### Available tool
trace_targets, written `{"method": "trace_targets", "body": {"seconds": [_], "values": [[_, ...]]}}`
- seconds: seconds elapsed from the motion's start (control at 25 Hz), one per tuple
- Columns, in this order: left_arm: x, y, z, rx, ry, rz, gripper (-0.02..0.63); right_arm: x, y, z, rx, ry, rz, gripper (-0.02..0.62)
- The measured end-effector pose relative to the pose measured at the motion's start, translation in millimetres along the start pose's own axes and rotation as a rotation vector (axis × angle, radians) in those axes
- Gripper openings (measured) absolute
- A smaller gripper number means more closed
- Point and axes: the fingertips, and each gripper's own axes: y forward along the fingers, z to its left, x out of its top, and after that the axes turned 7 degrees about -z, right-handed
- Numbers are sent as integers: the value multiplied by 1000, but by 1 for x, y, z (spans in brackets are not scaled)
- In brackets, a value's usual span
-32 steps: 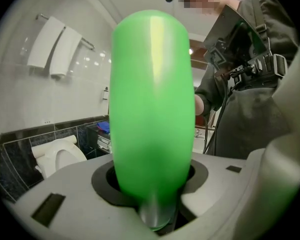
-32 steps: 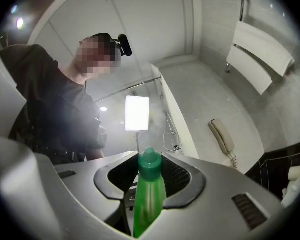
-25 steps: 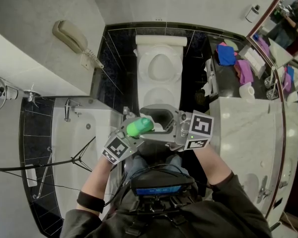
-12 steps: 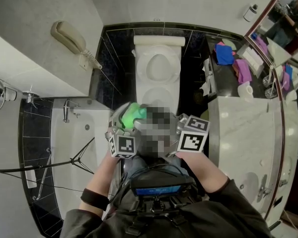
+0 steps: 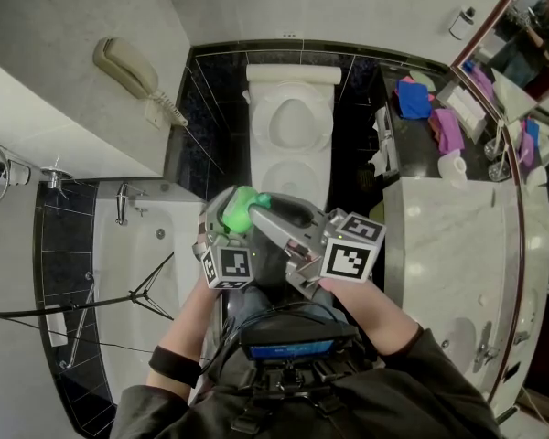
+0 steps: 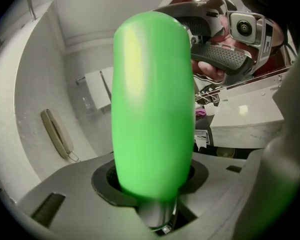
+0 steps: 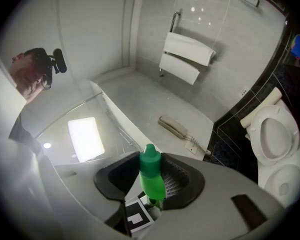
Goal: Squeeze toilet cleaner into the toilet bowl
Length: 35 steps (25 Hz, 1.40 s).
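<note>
A bright green toilet cleaner bottle [image 5: 237, 211] is held in front of me, with my left gripper [image 5: 229, 231] shut on its body. In the left gripper view the bottle [image 6: 152, 104] fills the middle and stands up from my left gripper [image 6: 151, 181]. My right gripper [image 5: 263, 214] reaches in from the right. Its jaws have just been closing, and the black pads [image 7: 182, 181] now sit against both sides of the bottle's green cap [image 7: 150, 163]. The white toilet [image 5: 293, 126] stands ahead against the back wall, its bowl uncovered.
A beige wall phone [image 5: 128, 67] hangs at the left. A bathtub [image 5: 142, 273] lies to my left. At the right, a marble counter [image 5: 448, 245] carries blue and pink cloths [image 5: 416, 99]. Folded towels [image 7: 185, 56] hang on a wall rack.
The left gripper carried the bottle left and turned it more upright. The right gripper swung its jaws onto the bottle's top and narrowed them around the cap.
</note>
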Motion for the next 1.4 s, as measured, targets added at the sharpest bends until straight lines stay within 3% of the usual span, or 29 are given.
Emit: {"method": "trace_targets", "body": {"seconds": [0.2, 0.36, 0.6, 0.88, 1.04, 1.2, 1.4], "values": [[1, 1, -4, -40, -15, 0, 193, 3, 1, 0, 18, -28, -6, 144], [9, 0, -16, -141, -67, -15, 192, 7, -1, 5, 80, -73, -4, 144], [34, -9, -44, -377, -157, -71, 192, 8, -3, 20, 243, -210, 43, 147], [58, -38, -88, -721, -335, -135, 192, 7, -13, 37, 461, -352, 80, 147], [66, -58, -107, -890, -384, -156, 192, 3, -24, 56, 596, -362, 106, 147], [68, -67, -113, -942, -403, -158, 192, -1, -29, 59, 633, -365, 99, 149], [66, -63, -110, -911, -397, -151, 192, 1, -26, 53, 585, -337, 84, 171]]}}
